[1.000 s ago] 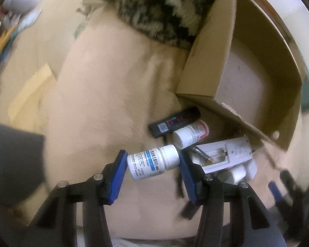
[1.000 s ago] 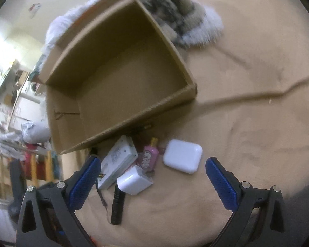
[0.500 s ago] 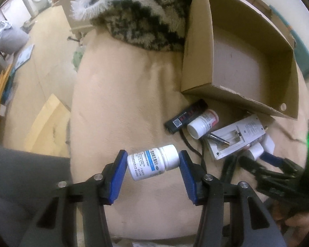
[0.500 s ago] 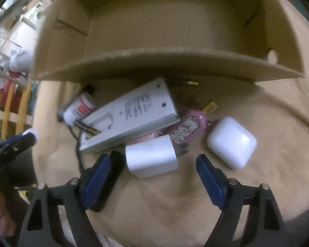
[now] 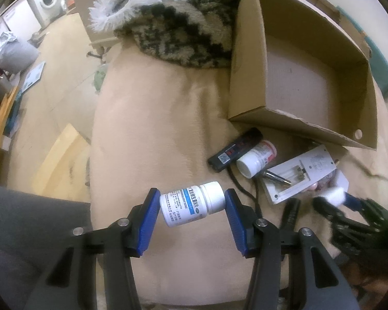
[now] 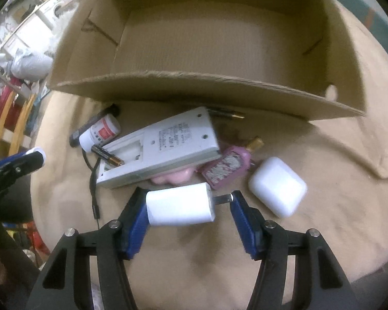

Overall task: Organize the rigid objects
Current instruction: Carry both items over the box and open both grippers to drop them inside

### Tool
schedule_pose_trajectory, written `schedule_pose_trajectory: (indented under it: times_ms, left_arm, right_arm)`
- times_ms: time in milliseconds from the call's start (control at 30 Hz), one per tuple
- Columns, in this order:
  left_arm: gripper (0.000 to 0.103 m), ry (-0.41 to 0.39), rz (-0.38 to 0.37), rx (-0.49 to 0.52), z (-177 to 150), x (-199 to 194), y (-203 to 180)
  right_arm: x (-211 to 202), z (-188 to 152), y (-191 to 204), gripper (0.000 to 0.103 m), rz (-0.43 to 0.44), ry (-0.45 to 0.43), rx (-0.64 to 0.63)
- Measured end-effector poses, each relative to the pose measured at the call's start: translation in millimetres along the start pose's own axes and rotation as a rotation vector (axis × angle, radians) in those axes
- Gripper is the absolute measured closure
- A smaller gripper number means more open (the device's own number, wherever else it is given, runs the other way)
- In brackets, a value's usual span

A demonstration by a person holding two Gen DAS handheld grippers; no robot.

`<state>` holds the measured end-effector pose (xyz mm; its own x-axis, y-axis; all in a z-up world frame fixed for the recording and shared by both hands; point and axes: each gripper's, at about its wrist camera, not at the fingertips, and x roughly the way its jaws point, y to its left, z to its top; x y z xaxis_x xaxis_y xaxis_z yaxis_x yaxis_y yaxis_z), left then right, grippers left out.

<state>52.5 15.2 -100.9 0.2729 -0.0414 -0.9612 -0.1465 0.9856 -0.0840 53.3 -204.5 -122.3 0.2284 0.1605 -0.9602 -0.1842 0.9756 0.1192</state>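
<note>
The left gripper [image 5: 192, 205] pinches a white pill bottle [image 5: 191, 204] end to end, above the beige blanket [image 5: 155, 118] and well apart from the open box [image 6: 219, 38]. The right gripper [image 6: 188, 204] has just been closing its jaws around a white charger [image 6: 179, 204]: the left pad touches the charger body and the right pad meets the tip of its prong. The charger lies on the blanket in front of the box. Between it and the box's front wall lie a white remote [image 6: 160, 144] with a loose battery [image 6: 107, 156] on it, a small red-label bottle [image 6: 101, 133], a black stick [image 5: 235, 149] and a pink bottle [image 6: 227, 165]. A white case [image 6: 276, 186] lies just right of the charger.
</note>
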Motion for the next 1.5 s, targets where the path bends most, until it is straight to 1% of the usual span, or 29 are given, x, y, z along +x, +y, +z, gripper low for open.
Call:
schedule_pose_trajectory:
  times_ms: [33, 67, 133, 300, 400, 500, 567, 733, 867, 967, 1067, 1133, 1200, 1267, 1400, 1433, 1500]
  left_arm:
    - [0.056, -0.003, 0.006, 0.002, 0, -1, 1]
    - [0.056, -0.007, 0.009, 0.003, -1, -2, 1]
    - [0.056, -0.019, 0.017, 0.008, -2, -5, 0]
    - [0.056, -0.066, 0.033, 0.032, -3, -16, -5]
    - [0.056, -0.114, 0.044, 0.05, 0, -28, -10]
    - [0.056, -0.155, 0.041, 0.066, 5, -40, -16]
    - [0.056, -0.168, 0.037, 0.079, 9, -46, -21]
    - [0.056, -0.192, -0.004, 0.102, 34, -60, -39]
    - [0.056, -0.239, -0.007, 0.166, 59, -66, -65]
    - [0.056, -0.274, -0.019, 0.217, 80, -61, -86]
    - [0.055, -0.27, -0.021, 0.251, 95, -47, -102]
    - [0.055, -0.272, -0.018, 0.266, 99, -37, -109]
    - [0.055, -0.287, -0.01, 0.284, 100, -26, -114]
    - [0.055, -0.296, -0.008, 0.293, 100, -18, -115]
    - [0.055, -0.28, -0.032, 0.258, 103, -9, -105]
    - [0.055, -0.287, -0.034, 0.264, 103, -9, -105]
    - [0.055, -0.309, -0.011, 0.299, 101, -9, -109]
  right_arm:
    - [-6, -2, -4, 0.039, 0.016, -0.011, 0.017]
    - [-14, -12, 0, 0.039, 0.046, -0.034, 0.044]
    - [-33, -19, -3, 0.039, 0.066, -0.085, 0.075]
    - [-73, -26, -2, 0.039, 0.116, -0.225, 0.078]
    - [-89, -17, -9, 0.039, 0.128, -0.292, 0.08]
    - [-97, -10, -16, 0.039, 0.141, -0.321, 0.082]
    - [-101, -4, -21, 0.039, 0.152, -0.336, 0.077]
    - [-111, 22, -32, 0.039, 0.164, -0.373, 0.075]
    - [-112, 44, -40, 0.039, 0.164, -0.401, 0.084]
    - [-103, 66, -47, 0.039, 0.149, -0.402, 0.107]
    - [-83, 85, -57, 0.039, 0.135, -0.372, 0.135]
    - [-71, 93, -62, 0.039, 0.124, -0.356, 0.148]
    - [-59, 96, -67, 0.039, 0.117, -0.331, 0.169]
    - [-51, 94, -70, 0.039, 0.127, -0.307, 0.176]
    - [-41, 95, -76, 0.039, 0.105, -0.277, 0.185]
    - [-38, 96, -76, 0.039, 0.1, -0.265, 0.183]
    - [-33, 97, -75, 0.039, 0.101, -0.246, 0.182]
